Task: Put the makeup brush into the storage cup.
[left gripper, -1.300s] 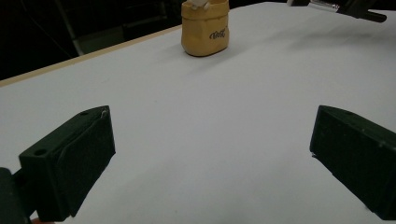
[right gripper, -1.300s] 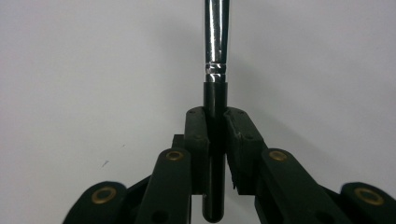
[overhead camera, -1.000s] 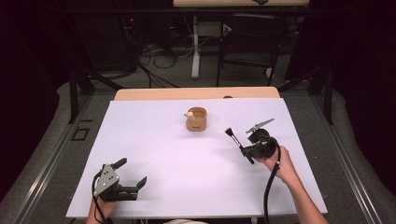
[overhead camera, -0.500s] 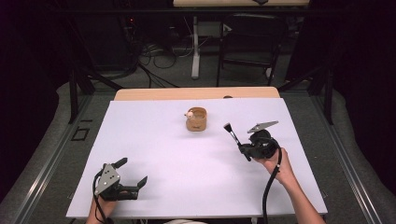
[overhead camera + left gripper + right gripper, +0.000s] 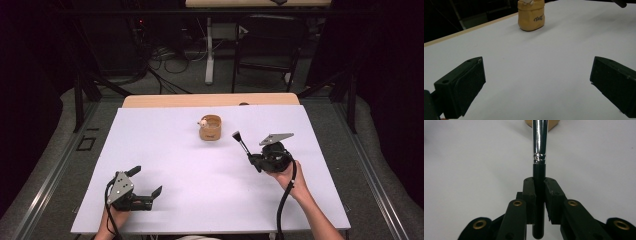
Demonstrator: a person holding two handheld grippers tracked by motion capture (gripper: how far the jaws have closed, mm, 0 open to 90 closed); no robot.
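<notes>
A tan cup (image 5: 210, 129) with a small white thing at its rim stands mid-table toward the back. To its right a hand holds my right gripper (image 5: 253, 161), shut on the black handle of a brush (image 5: 242, 145) whose dark head points up and left toward the cup. In the right gripper view the jaws (image 5: 539, 185) clamp the brush (image 5: 539, 140) just below its silver ferrule. My left gripper (image 5: 148, 188) rests near the front left corner, open and holding nothing. Its own view looks between the wide jaws (image 5: 537, 75) at the cup (image 5: 531, 15) far ahead.
A white sheet (image 5: 165, 150) covers the table, with a strip of wooden tabletop (image 5: 165, 100) showing at the back. Dark floor, cables and table legs (image 5: 209, 55) lie beyond the far edge.
The right gripper has turned slightly in the hand, and the brush head has swung a little up and left toward the cup. The left gripper has stayed put.
</notes>
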